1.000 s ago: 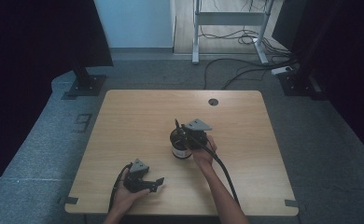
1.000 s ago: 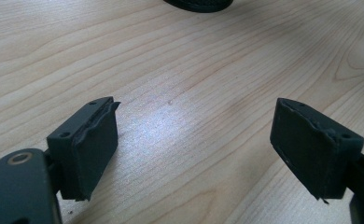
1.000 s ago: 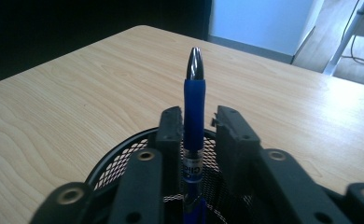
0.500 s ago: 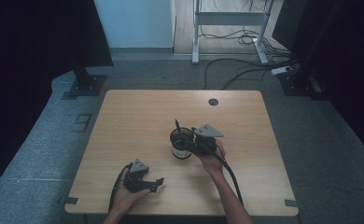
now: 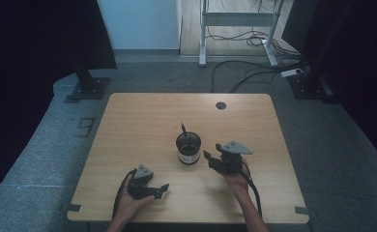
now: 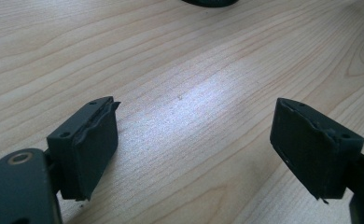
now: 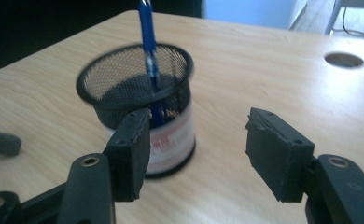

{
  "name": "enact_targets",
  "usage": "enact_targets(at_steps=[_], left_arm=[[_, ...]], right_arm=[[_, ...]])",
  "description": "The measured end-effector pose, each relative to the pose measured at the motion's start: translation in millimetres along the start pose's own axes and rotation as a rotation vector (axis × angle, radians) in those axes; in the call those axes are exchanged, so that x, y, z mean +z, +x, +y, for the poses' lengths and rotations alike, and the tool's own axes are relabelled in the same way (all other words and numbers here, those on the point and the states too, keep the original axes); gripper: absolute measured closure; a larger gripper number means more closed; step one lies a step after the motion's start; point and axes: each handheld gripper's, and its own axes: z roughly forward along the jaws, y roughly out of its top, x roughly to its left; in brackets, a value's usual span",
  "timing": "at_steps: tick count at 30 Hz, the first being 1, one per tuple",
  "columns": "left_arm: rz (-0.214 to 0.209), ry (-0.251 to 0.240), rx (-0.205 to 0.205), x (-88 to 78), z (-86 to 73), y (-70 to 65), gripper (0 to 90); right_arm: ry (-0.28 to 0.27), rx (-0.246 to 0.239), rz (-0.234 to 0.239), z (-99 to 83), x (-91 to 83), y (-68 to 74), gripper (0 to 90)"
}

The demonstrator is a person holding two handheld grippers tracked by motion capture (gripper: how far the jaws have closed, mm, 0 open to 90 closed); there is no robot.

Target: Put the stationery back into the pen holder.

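The table (image 5: pixel 143 125) is pale wood-grain, smooth with a soft sheen. On it, the cup (image 7: pixel 140 105) is black wire mesh. In the cup, the pen (image 7: pixel 148 42) is glossy blue plastic.

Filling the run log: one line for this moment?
right gripper: jaws just opening, empty, beside cup | pen: in cup | left gripper: open, empty

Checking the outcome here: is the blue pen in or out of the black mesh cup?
In. The blue pen stands upright inside the black mesh cup, its top rising above the rim; the right gripper holds nothing.
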Motion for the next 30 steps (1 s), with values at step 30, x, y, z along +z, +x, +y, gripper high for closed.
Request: enact_targets(at_steps=[30], left_arm=[[0.011,-0.006,0.008,0.1,-1.2,1.2,15.7]], right_arm=[[0.186,0.071,-0.09,-75.5,-42.4,-32.5,36.8]])
